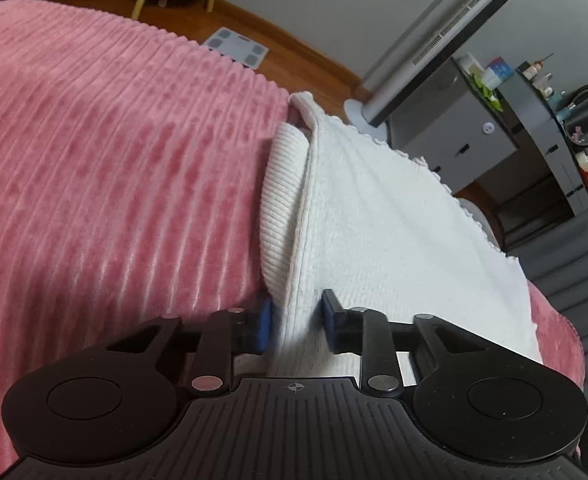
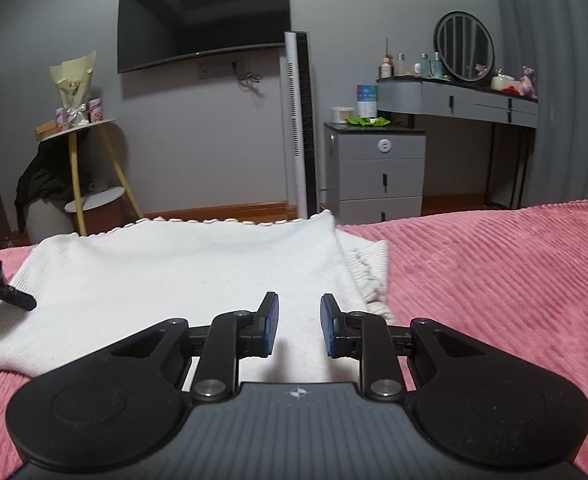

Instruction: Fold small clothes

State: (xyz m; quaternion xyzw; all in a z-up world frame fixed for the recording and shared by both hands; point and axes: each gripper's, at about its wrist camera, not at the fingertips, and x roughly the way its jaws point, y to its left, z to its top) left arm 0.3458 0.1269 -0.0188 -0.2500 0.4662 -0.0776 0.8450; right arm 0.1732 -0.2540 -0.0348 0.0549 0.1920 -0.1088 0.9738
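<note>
White knit garment (image 2: pixel 181 276) spread flat on the pink ribbed bedspread (image 2: pixel 494 280), folded over itself, with a ribbed cuff or hem (image 2: pixel 368 276) poking out from under its right edge. Scalloped trim along the far edge, toward the foot of the bed.

Left hand-held gripper (image 1: pixel 296 322) low at the near corner of the garment, blue pads (image 1: pixel 263 326) set to either side of a raised fold of white cloth. Gap between the pads filled by fabric, but impossible to tell whether pinched or merely straddled. Same gripper seen from the right wrist view as a dark fingertip (image 2: pixel 13 298) touching the garment's left edge.

Right hand-held gripper (image 2: pixel 297 326) spread apart, hovering just above the near right part of the garment, nothing between its pads.

Beyond the bed: wall-mounted television (image 2: pixel 203 16), white tower fan (image 2: pixel 300 120), grey drawer unit (image 2: pixel 378 172), dressing desk (image 2: pixel 458 96) with a round mirror (image 2: pixel 464 46).
</note>
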